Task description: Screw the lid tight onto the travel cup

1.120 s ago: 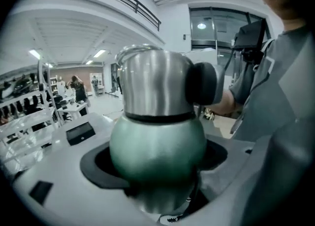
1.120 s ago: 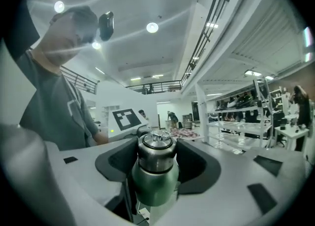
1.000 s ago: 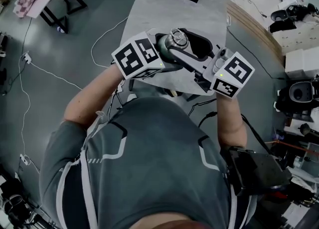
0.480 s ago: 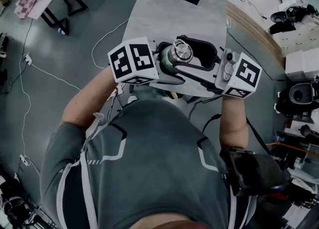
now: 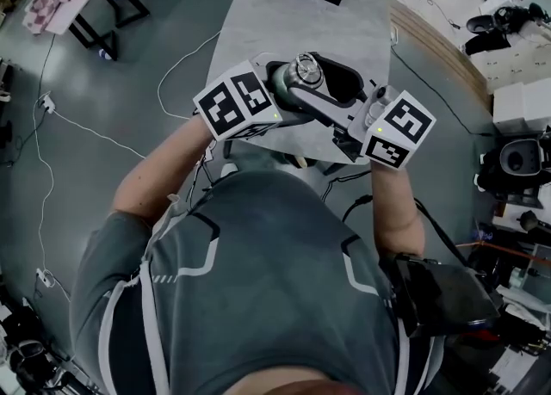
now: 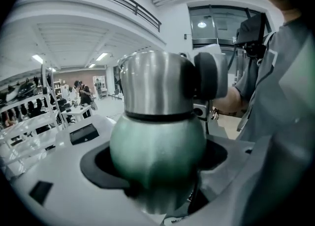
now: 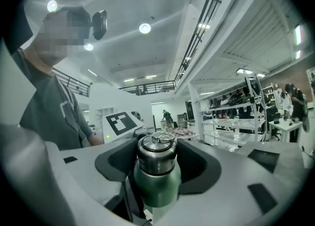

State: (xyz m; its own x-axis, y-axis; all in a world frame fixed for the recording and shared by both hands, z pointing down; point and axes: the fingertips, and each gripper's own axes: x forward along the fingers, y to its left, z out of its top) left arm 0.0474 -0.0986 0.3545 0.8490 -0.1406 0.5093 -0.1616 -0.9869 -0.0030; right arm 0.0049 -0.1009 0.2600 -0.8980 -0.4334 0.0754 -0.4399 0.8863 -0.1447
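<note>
Left gripper [image 5: 282, 99] clamps green travel cup [image 6: 157, 146] — steel lid [image 6: 152, 82] on.

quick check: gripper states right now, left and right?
Left gripper: closed on the green body of the travel cup.
Right gripper: jaws closing on the lid, pads at its sides.

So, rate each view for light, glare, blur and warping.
Head view: dim, greyish, bent by the wide lens. Left gripper view: the cup sits so close it looks soft; black corners. Right gripper view: lid fairly sharp, ceiling lamps flare, mosaic patch upper left.
</note>
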